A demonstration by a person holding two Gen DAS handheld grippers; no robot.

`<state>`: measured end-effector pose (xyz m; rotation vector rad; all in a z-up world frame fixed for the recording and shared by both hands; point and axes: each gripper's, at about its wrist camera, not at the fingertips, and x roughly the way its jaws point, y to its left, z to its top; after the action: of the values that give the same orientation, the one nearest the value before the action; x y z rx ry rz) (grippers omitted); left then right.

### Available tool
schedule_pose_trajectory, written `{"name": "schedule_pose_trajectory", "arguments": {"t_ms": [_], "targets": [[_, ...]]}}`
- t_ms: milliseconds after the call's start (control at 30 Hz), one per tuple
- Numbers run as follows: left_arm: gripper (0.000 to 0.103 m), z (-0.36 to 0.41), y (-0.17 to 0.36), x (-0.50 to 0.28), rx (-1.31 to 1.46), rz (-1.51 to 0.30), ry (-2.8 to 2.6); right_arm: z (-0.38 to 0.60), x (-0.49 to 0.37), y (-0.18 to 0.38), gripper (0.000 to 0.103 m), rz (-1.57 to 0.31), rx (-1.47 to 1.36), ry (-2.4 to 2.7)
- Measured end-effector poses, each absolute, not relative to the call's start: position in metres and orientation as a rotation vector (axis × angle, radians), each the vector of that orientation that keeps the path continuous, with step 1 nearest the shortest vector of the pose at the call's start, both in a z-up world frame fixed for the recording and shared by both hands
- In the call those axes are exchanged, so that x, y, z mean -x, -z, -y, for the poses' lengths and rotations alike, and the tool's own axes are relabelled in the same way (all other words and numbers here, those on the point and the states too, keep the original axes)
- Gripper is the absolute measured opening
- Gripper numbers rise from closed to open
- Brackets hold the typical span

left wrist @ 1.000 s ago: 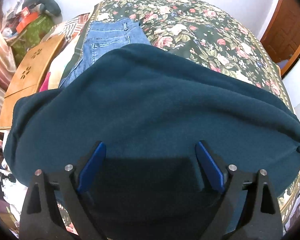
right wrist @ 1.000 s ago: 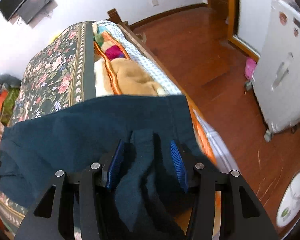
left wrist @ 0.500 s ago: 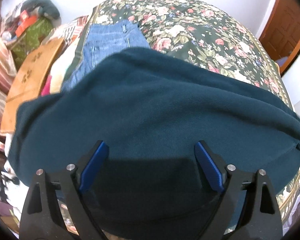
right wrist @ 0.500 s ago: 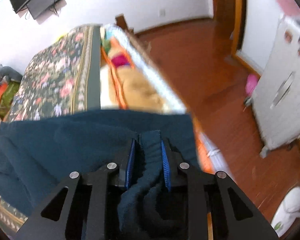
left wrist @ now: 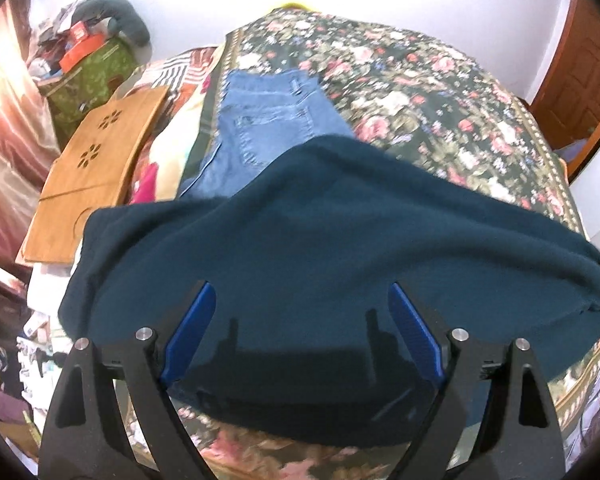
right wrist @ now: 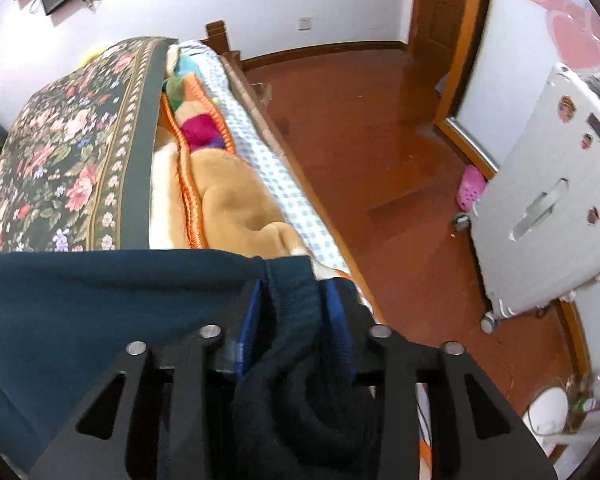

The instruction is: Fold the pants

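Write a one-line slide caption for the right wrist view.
Right tool shut on a bunched edge of the dark teal fleece pants, spread across the floral-quilted bed beside a red-brown wooden floor.

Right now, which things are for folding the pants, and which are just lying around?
For the job: dark teal pants; right gripper, clamped on them; left gripper, open above them.

Lying about: blue jeans; wooden board; floral bedspread; pink shoe.

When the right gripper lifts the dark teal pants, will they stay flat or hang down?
Probably hang: the dark teal pants drape softly over the bed. The right gripper bunches a thick fold, so they seem floppy. The fleecy surface likely resists slipping.
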<state>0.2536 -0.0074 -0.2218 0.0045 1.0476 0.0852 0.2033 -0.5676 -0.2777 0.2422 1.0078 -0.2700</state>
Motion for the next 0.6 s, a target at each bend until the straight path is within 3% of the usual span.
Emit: {"name": "schedule_pose_trajectory", "arguments": {"t_ms": [133, 267, 600], "targets": [[0.089, -0.005, 0.223, -0.237, -0.014, -1.062, -0.078, 0.562, -0.181, 0.247, 0.036, -0.973, -0.223, 0.266], [0.089, -0.01, 0.225, -0.222, -0.021, -1.084, -0.039, 0.552, -0.159, 0.225, 0.047, -0.92, -0.255, 0.23], [0.089, 0.004, 0.255, -0.199, -0.116, -1.144, 0.032, 0.525, -0.116, 0.231, 0.047, -0.926, -0.327, 0.217]]}}
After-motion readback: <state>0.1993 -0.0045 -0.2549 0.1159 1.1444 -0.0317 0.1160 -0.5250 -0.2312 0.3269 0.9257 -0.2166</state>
